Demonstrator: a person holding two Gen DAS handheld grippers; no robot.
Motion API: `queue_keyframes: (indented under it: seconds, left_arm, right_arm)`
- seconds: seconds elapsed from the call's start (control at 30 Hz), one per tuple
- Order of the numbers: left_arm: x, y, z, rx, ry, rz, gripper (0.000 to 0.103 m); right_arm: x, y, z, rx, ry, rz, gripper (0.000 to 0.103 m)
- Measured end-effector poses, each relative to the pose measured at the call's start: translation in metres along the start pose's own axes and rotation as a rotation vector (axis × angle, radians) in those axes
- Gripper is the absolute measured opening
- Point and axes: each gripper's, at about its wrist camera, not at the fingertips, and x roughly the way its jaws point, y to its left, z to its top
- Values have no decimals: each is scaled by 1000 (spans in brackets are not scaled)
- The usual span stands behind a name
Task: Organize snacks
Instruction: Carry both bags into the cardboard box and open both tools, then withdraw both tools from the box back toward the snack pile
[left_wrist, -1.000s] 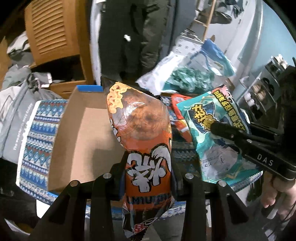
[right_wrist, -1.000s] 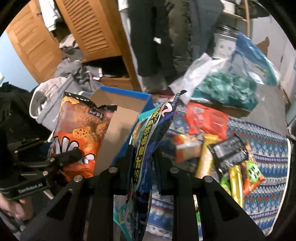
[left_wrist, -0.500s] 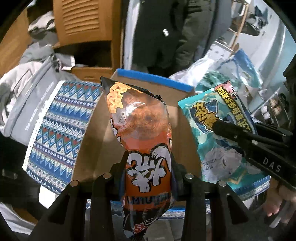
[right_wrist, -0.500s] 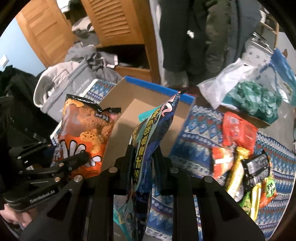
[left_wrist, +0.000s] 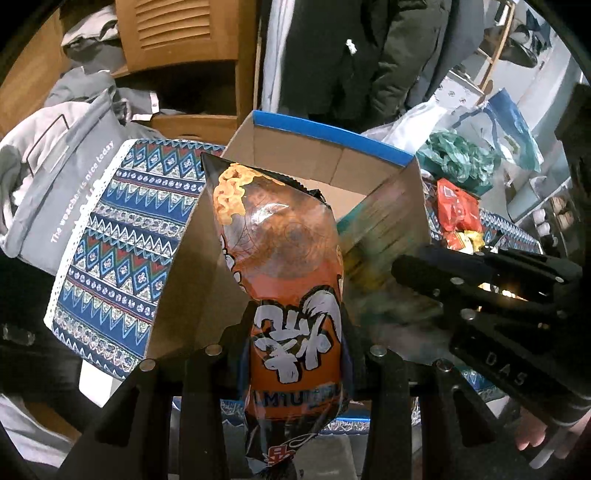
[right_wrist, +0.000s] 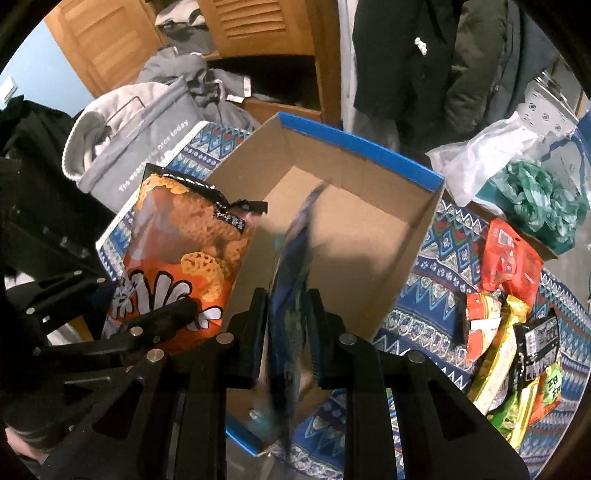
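My left gripper (left_wrist: 295, 332) is shut on an orange snack bag (left_wrist: 284, 251), which stands upright over the near left side of an open cardboard box with a blue rim (left_wrist: 332, 133). In the right wrist view that orange bag (right_wrist: 184, 251) and the left gripper (right_wrist: 147, 332) show at the left. My right gripper (right_wrist: 288, 314) is shut on a teal and blue snack bag (right_wrist: 295, 251), blurred by motion, edge-on over the inside of the box (right_wrist: 354, 140). In the left wrist view the right gripper (left_wrist: 432, 302) and the smeared teal bag (left_wrist: 373, 251) sit at the right.
The box rests on a blue patterned cloth (left_wrist: 110, 251). Several loose snack packets (right_wrist: 509, 332) lie on the cloth right of the box. A grey tote bag (left_wrist: 62, 177) is at the left, plastic bags (right_wrist: 535, 192) at the back right. A person in a dark coat (left_wrist: 351, 55) stands behind.
Both grippers have moved left and down, so both bags now hang over the box's opening. The teal bag has gone blurred and sits lower toward the box.
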Motion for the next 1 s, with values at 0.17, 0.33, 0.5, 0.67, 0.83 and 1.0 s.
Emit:
queue_keyframes:
  seconds: [0.17, 0.33, 0.5, 0.67, 0.83, 1.0]
  left_arm:
    - [-4, -6, 0, 29, -19, 53, 48]
    - [-8, -2, 1, 12, -39, 64, 62]
    - [-9, -7, 2, 13, -35, 58, 62]
    - [-10, -17, 3, 20, -34, 36, 67]
    - [-9, -29, 4, 30, -23, 23, 67]
    - [-8, -40, 4, 42, -16, 6, 68]
  right_arm:
    - [-4, -2, -2, 7, -8, -30, 39]
    - [-19, -17, -1, 55, -53, -49, 58]
    - [-31, -27, -1, 73, -79, -71, 63]
    - [-41, -41, -7, 96, -91, -87, 65]
    - [-49, -58, -16, 125, -89, -102, 66]
    - [-57, -75, -29, 154, -84, -117, 66]
